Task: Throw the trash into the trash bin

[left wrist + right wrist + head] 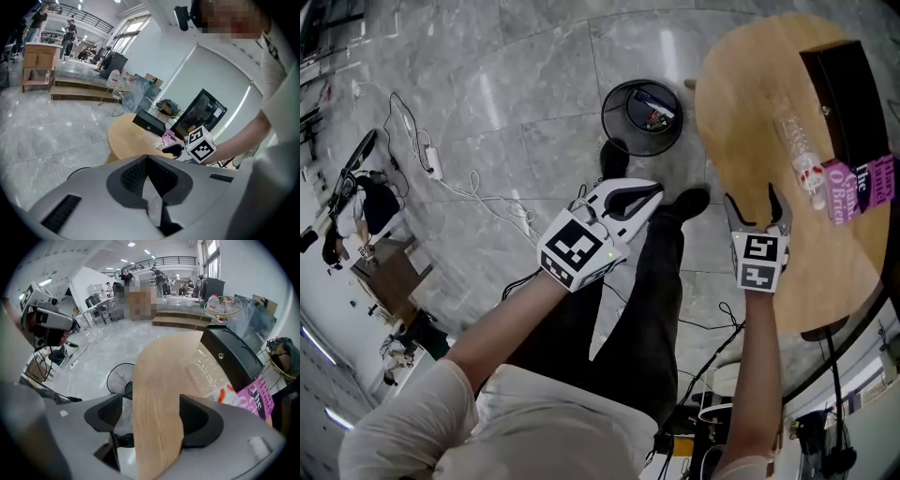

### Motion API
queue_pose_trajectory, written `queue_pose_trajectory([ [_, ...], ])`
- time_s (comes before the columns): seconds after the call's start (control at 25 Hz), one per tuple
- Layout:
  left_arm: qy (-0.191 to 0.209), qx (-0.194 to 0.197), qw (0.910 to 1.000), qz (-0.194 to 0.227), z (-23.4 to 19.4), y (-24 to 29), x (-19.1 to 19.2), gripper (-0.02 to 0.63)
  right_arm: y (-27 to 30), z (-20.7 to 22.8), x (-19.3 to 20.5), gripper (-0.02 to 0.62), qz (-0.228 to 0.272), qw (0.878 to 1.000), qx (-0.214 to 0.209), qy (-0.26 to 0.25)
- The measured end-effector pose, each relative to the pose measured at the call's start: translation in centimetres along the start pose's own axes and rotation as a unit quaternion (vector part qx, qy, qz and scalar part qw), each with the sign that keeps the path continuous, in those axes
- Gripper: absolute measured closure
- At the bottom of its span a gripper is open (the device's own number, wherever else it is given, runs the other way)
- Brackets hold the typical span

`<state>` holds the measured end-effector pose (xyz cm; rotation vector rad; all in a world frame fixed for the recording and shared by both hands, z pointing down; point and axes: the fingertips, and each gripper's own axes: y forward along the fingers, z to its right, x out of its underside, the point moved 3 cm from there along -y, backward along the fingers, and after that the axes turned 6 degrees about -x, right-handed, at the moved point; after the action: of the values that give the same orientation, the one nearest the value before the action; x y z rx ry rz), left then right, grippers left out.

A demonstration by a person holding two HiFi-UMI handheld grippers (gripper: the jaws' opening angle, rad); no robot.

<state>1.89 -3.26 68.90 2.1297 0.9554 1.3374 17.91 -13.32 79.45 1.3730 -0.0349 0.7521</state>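
A: Status?
B: Left gripper (652, 195) mid-frame, jaws together, empty. Right gripper (757, 210) at the bench (741, 103) edge, jaws wide, only wood between them. Clear bottle (797, 155) lies further up the bench, right side. Trash bin (607, 122) on the floor, top centre.
A: Step?
B: Looks like reach-for-pickup. Next: push the right jaws onto the bottle, close, carry it left to the bin.

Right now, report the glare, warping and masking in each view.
Head view: bright streaks of glare lie on the marble floor, and the fisheye bends the round wooden table. Left gripper view: a mosaic patch masks the top, corners fall dark. Right gripper view: the table's edge bulges near the lens; the clear plastic bottle glints.
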Motion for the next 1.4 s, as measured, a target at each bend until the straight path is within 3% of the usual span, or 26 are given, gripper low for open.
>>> queue_pose_trajectory([
  [0.24, 0.017, 0.002, 0.9998, 0.004, 1.4, 2.4, -2.1, 0.6, -1.6, 3.7, -0.2, 0.204, 0.002, 1.0, 0.009, -0.025],
  [0.76, 0.011, -0.007, 0.9998, -0.011, 2.7, 5.0, -2.3, 0.6, -3.3, 11.8, -1.9, 0.204, -0.008, 0.995, 0.027, -0.092],
  [1.32, -0.017, -0.026, 0.9995, -0.01, 1.2, 5.6, -0.6, 0.6, 1.9, 15.5, 0.3, 0.207, -0.092, 0.988, 0.006, -0.127],
  [1.4, -0.019, -0.027, 0.9994, -0.013, 1.0, 5.3, 0.1, 0.6, 2.2, 15.4, 0.7, 0.242, -0.101, 0.986, 0.008, -0.129],
])
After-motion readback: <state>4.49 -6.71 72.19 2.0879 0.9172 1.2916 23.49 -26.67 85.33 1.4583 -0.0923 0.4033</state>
